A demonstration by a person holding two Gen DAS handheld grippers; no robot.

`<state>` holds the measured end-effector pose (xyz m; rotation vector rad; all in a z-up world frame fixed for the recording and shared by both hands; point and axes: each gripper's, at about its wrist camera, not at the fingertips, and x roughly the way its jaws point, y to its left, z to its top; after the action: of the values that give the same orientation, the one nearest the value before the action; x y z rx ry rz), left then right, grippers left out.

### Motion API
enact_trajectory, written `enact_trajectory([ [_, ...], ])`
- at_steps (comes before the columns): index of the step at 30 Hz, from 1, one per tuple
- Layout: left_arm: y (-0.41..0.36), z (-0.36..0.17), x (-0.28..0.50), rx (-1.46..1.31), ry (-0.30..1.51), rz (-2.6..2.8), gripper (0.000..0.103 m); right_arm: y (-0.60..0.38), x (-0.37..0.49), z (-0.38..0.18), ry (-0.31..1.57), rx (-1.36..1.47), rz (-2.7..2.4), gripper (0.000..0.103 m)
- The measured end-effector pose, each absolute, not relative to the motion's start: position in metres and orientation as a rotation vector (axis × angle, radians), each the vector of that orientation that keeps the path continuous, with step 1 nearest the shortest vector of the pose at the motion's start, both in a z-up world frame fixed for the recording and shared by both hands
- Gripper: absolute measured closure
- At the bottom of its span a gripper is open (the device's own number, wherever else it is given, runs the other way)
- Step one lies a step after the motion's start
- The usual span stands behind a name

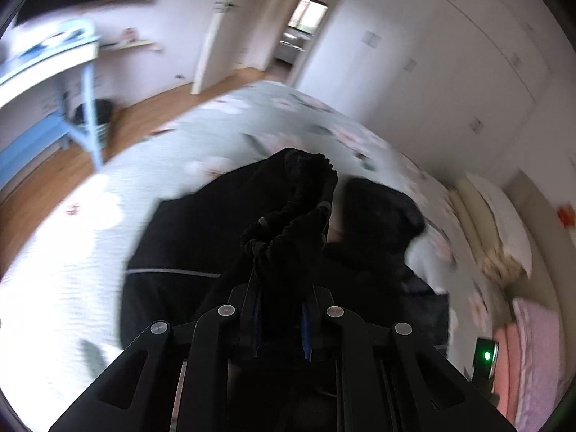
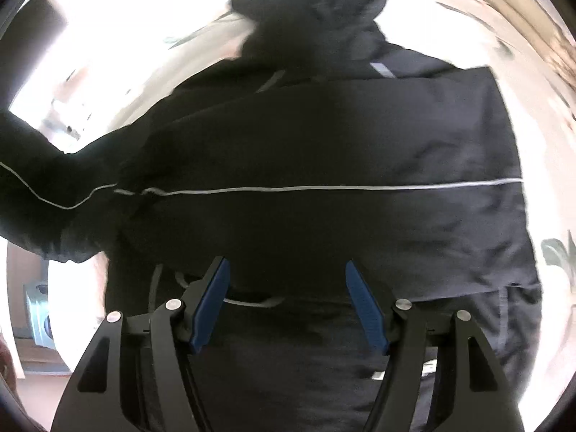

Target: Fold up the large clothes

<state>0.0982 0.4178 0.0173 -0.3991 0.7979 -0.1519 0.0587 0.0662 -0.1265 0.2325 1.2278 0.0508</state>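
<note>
Garment: a black jacket [image 2: 324, 151] with a thin pale stripe across it lies spread on the bed [image 1: 108, 216], hood end away from the right wrist camera.
Left tongs [image 1: 277, 309]: closed together on a bunched, ribbed part of the jacket, probably a cuff [image 1: 306, 194], held up above the rest of the cloth.
Right tongs [image 2: 288, 302]: fingers wide apart, hovering over the jacket's lower edge with nothing between them; a pale drawcord [image 2: 252, 301] lies just beyond the tips.
Step, as I judge it: one sleeve is being carried across the body for a fold.
Risk: only the sleeve end is pinched, so the sleeve may twist or drag the body out of square; nothing pins the jacket flat.
Risk: the thick bunch could slip from the grip if pulled hard.
Risk: the right tongs could catch the drawcord instead of the hem.
Around: pillows [image 1: 504, 223] and a pink blanket [image 1: 532, 352] at the bed's far side, a blue desk [image 1: 46, 68], a dark bin [image 1: 97, 115] beneath it, white wardrobes [image 1: 450, 54].
In the way: nothing lies on the jacket itself; the view is motion-blurred, so fine detail is unsure.
</note>
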Motion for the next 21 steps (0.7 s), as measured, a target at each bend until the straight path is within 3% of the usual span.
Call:
enact_trajectory([
  [9, 0.251, -0.032, 0.106, -0.374, 0.94, -0.376, 0.087, -0.032, 0.032, -0.123, 1.217, 0.299, -0.012, 0.032],
  [18, 0.151, -0.137, 0.109, -0.248, 1.161, -0.401, 0.082, -0.088, 0.012, -0.147, 1.266, 0.347, -0.041, 0.032],
  [19, 0.147, -0.143, 0.108, -0.239, 1.176, -0.407, 0.079, -0.093, 0.01, -0.15, 1.274, 0.354, -0.034, 0.031],
  [21, 0.146, -0.145, 0.111, -0.265, 1.193, -0.461, 0.06, -0.097, 0.009, -0.157, 1.291, 0.356, -0.019, 0.032],
])
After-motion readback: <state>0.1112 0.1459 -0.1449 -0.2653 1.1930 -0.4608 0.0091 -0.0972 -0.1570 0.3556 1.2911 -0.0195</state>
